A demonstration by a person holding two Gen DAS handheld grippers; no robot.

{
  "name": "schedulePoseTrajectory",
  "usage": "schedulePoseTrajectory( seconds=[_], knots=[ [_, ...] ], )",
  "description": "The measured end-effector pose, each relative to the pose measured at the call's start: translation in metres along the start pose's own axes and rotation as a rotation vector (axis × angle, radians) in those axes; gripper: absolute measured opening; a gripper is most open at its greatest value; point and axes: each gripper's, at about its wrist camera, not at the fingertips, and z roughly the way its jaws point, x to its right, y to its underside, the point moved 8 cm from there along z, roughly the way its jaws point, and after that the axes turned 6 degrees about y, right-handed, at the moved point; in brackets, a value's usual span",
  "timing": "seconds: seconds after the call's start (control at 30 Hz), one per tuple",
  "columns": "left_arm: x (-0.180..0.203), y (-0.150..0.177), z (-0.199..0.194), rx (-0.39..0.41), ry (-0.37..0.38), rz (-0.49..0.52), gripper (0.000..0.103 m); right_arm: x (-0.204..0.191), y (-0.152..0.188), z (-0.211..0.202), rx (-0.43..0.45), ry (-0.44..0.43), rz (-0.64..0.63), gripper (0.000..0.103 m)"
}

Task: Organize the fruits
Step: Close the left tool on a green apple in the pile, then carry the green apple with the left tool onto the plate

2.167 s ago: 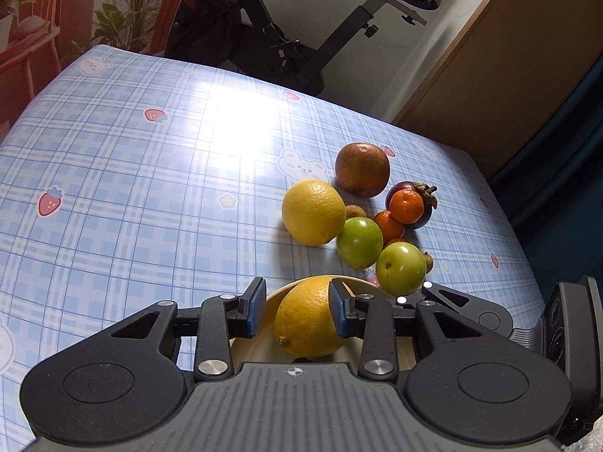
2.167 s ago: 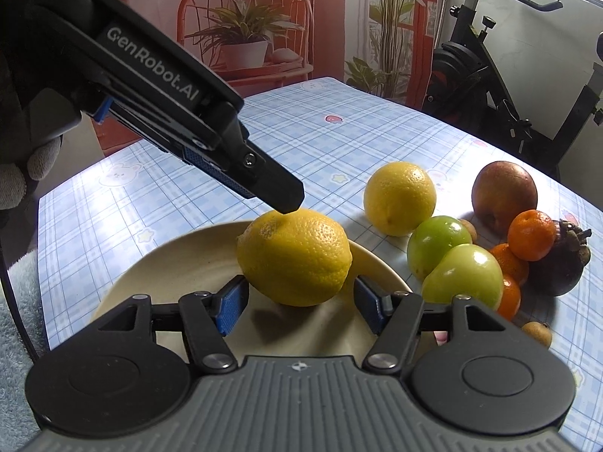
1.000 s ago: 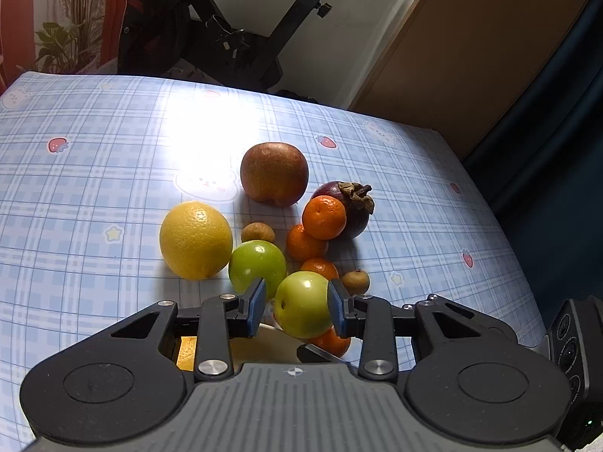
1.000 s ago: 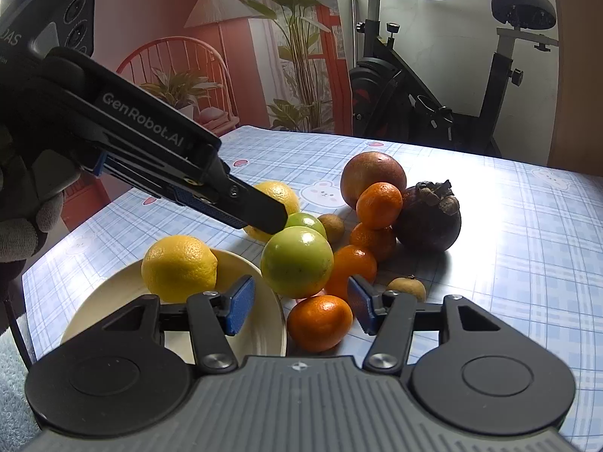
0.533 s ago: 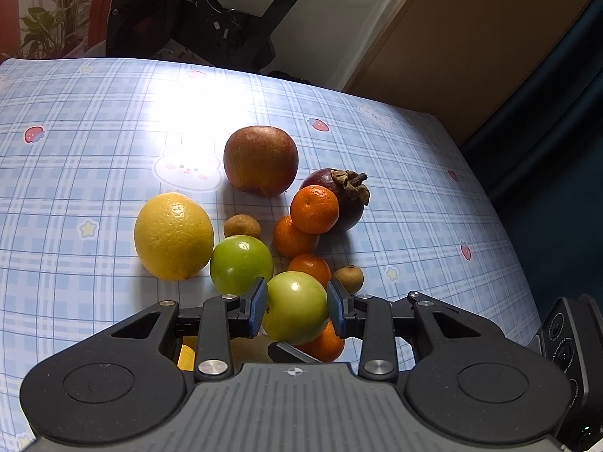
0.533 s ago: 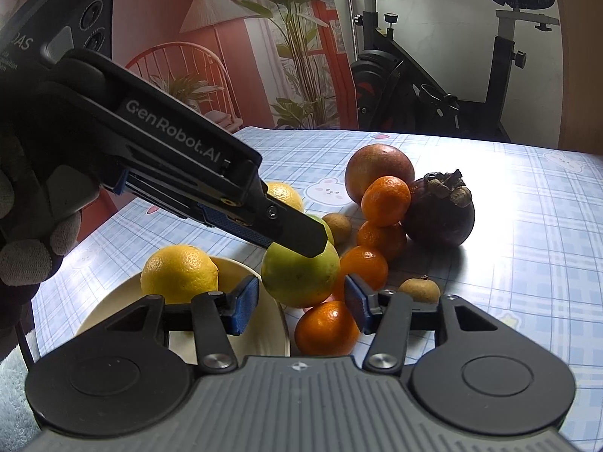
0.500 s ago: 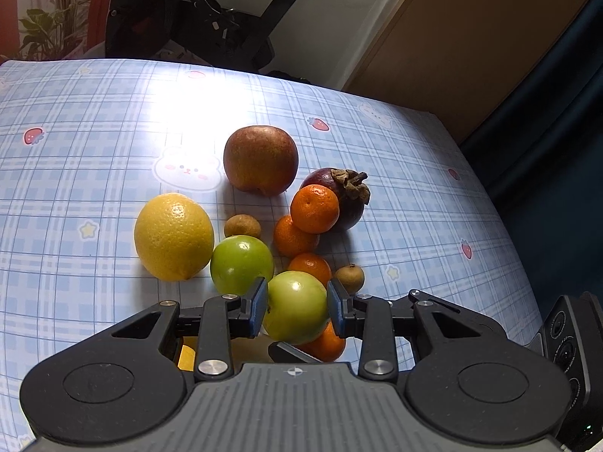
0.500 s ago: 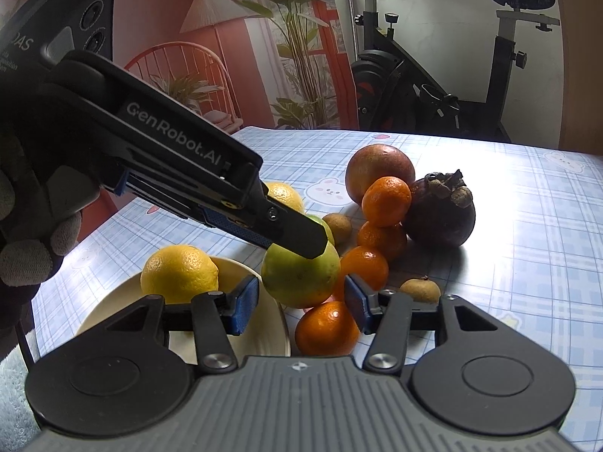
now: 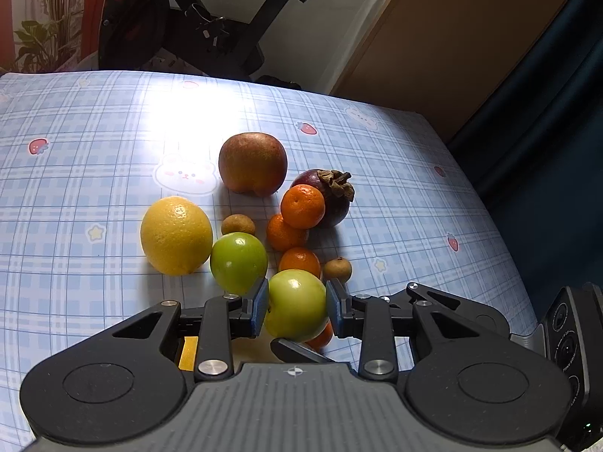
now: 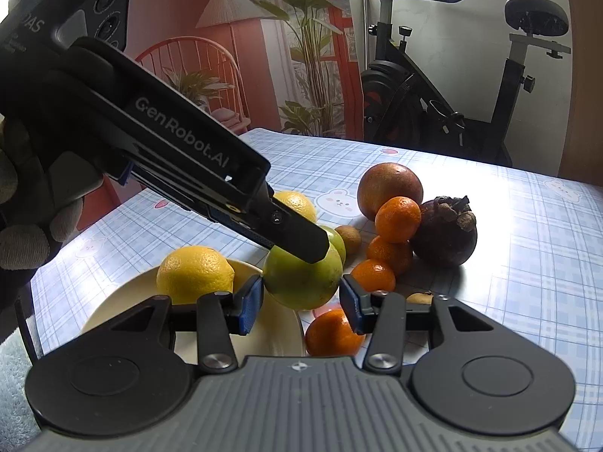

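The left gripper (image 9: 297, 307) has its fingers pinching a green apple (image 9: 296, 309), both blue pads pressed on its flanks. The apple is round, no long axis to call, and which way its stem points cannot be told. It sits at the rim of the cream plate (image 10: 113, 303), low centre in both wrist views. The right gripper (image 10: 300, 303) is closing, its fingers (image 10: 251, 303) flanking the same apple but the pads are just off the skin.

Count time: two green apples, the second (image 9: 238, 261) at ten o'clock of the held one. Two lemons, one on the plate (image 10: 195, 273), one on the worktop (image 9: 176, 235). Four mandarins, with the top one (image 9: 302, 206) leaning on the single mangosteen (image 9: 331, 197). One reddish apple (image 9: 252, 167) at twelve o'clock. Two small brown fruits (image 9: 238, 225).
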Motion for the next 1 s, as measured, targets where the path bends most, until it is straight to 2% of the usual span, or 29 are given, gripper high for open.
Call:
schedulePoseTrajectory(
  seconds=[0.37,0.6,1.0],
  knots=[
    [-0.006,0.017,-0.022,-0.02,-0.005,0.004,0.035,-0.024,0.005,-0.002,-0.022,-0.029,-0.054,0.048],
    [-0.018,0.025,-0.018,-0.034,0.001,-0.049,0.035,-0.03,0.016,0.009,-0.068,-0.042,-0.057,0.048],
    [-0.022,0.024,-0.013,-0.041,-0.012,-0.045,0.034,-0.033,0.022,0.024,-0.101,-0.039,-0.064,0.047]
  ],
)
